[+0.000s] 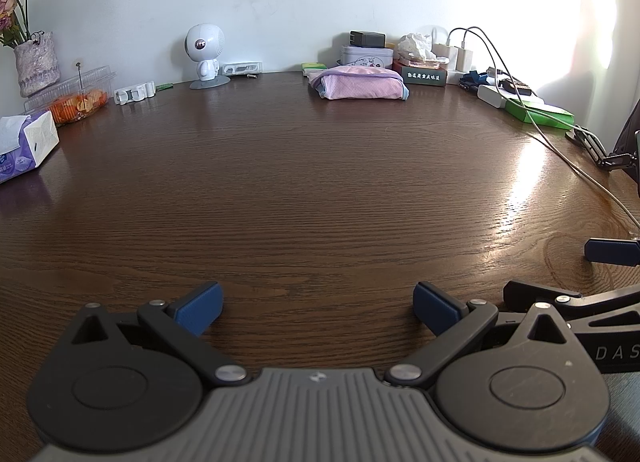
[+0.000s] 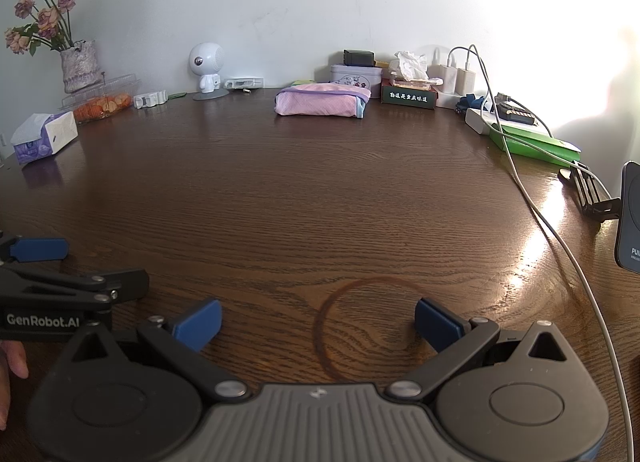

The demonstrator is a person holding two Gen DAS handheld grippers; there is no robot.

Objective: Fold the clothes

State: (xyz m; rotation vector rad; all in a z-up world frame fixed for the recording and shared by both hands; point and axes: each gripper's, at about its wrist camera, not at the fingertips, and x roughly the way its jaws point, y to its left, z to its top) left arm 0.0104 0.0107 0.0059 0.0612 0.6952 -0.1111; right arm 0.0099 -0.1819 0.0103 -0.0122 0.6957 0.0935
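the left gripper (image 1: pixel 318 304) hung low over the dark wooden table (image 1: pixel 304 190) with its blue fingers (image 1: pixel 200 308) spread wide and nothing between them. the right gripper (image 2: pixel 318 320) sat just beside it, jaws likewise wide and bare, above a faint ring stain (image 2: pixel 360 326) in the wood. the folded pink clothes (image 1: pixel 358 84) lay in a neat stack at the far edge of the table, well apart from both grippers, close to a tin box (image 1: pixel 366 56) and a dark green box (image 1: pixel 425 77). a white robot figurine (image 1: pixel 205 52) stood to the left of the stack. a tissue pack (image 1: pixel 24 144) rested at the table's left side.
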